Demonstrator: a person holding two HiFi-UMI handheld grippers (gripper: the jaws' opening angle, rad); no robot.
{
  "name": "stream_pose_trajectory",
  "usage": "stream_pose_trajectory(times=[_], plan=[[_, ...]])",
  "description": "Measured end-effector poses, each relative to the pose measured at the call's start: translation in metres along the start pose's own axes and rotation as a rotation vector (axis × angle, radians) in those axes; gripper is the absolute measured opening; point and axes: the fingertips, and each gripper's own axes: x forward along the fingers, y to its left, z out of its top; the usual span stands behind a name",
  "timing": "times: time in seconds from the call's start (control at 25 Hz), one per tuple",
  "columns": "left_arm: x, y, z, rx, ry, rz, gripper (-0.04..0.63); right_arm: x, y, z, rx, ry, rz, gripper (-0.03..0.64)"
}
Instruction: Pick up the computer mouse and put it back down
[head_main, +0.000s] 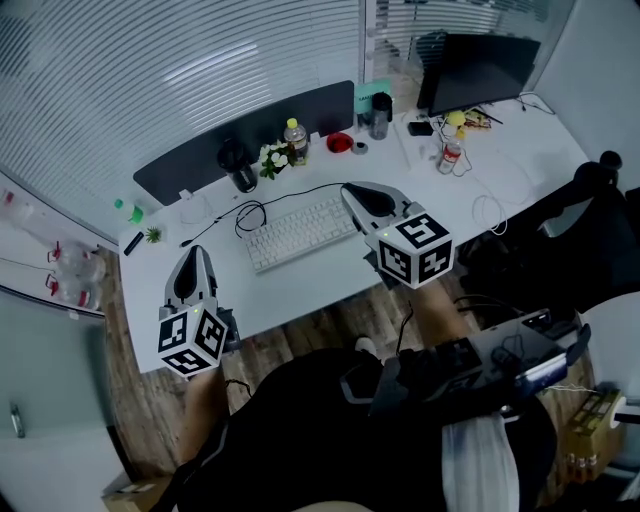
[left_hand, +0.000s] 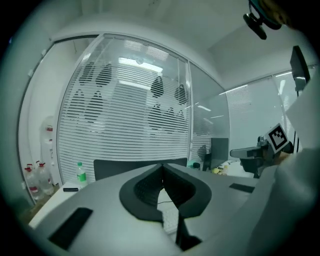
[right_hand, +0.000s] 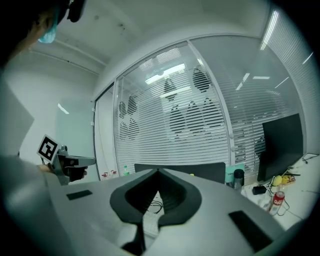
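Left gripper (head_main: 198, 256) and right gripper (head_main: 352, 192) are hovering fully closed, gripping nothing. Mouse not showing (possibly hiding under right gripper, right of keyboard (head_main: 298, 233)). Expecting a light, rigid, slick shell; pinch its sides.

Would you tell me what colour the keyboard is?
The keyboard is white; the head view shows it best.

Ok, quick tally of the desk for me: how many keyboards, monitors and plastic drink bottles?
Keyboard: 1
Monitor: 1
Bottles: 3 (yellow-capped bottle, red-labelled bottle, green-labelled bottle)
Total: 5
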Motion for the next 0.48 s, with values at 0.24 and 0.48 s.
stream_pose_trajectory(times=[0.24, 0.48], plan=[[-0.0016, -0.0028, -0.0005, -0.053, -0.008, -0.021, 0.029, -0.0028, -0.0076, 0.0037, -0.008, -0.001, -0.016, -0.002], [-0.0047, -0.0089, 0.0034, -0.079, -0.025, -0.060, 0.029, -0.0065, -0.0092, 0.0054, -0.013, -0.007, -0.020, -0.002]])
